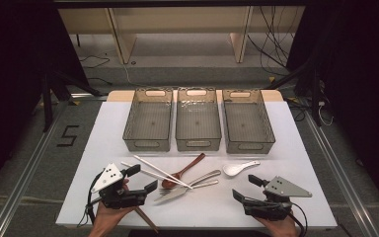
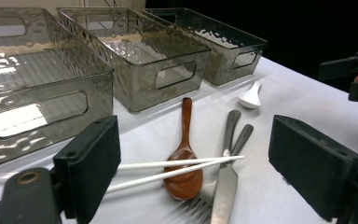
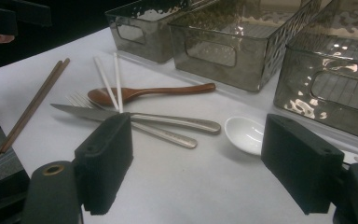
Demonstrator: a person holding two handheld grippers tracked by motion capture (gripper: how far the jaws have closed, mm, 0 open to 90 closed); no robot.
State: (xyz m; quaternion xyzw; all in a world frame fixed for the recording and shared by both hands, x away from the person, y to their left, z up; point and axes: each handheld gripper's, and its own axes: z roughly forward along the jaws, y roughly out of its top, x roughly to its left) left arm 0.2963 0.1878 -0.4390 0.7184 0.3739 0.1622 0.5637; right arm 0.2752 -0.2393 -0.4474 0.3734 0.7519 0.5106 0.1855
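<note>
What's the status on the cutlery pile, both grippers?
Left gripper open, empty, beside the pile. Right gripper open, empty, near the white spoon. White chopsticks lie across the wooden spoon, knife and fork. Bins empty.

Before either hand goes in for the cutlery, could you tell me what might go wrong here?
1. The white chopsticks lie across the wooden spoon, knife and fork, so lifting any one could drag the others.
2. The knife and fork lie flat on the table; the open left tongs may slip off them.
3. The brown chopsticks reach the table's near edge beside the left hand; a nudge could knock them off.
</note>
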